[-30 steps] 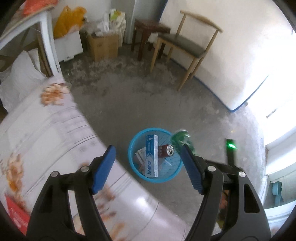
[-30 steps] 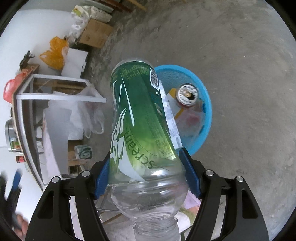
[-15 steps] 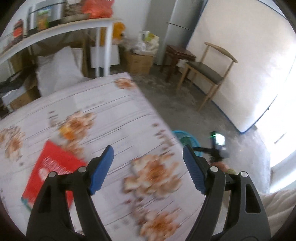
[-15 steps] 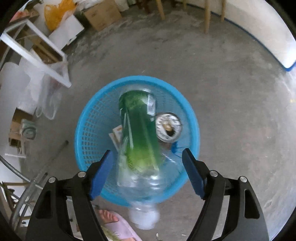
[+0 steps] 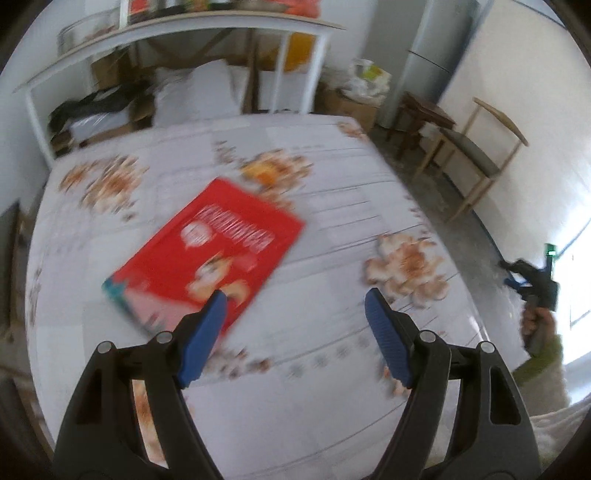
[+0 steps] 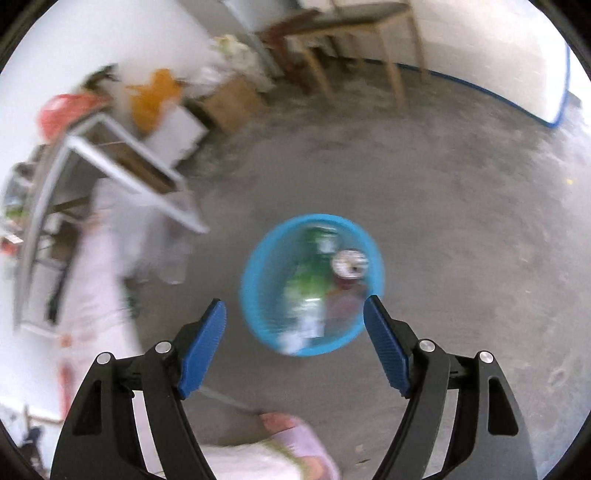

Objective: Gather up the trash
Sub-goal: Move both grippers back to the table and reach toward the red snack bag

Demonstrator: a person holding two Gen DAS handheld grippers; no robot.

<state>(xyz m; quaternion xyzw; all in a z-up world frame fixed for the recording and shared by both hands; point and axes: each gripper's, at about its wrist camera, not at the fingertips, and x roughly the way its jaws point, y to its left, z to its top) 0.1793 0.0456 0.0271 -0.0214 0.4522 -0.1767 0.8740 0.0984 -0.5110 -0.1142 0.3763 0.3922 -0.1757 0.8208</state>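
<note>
A flat red snack box (image 5: 207,254) lies on the flowered tablecloth (image 5: 332,173). My left gripper (image 5: 295,314) is open and empty above the table, just in front of the box's near edge. My right gripper (image 6: 295,325) is open and empty, high above a blue basket (image 6: 258,302) on the floor. The green-labelled plastic bottle (image 6: 306,291) lies in the basket next to a can (image 6: 349,264). The right gripper also shows in the left wrist view (image 5: 532,280), off the table's right side.
A wooden chair (image 5: 476,147) and a dark stool (image 5: 421,114) stand by the white wall. A white shelf frame (image 5: 184,29) with bags and boxes under it is behind the table. My foot in a pink slipper (image 6: 295,439) is near the basket.
The right gripper let go of the green bottle, which dropped into the blue basket, and rose. The left gripper swung from the basket to the table, over the red box.
</note>
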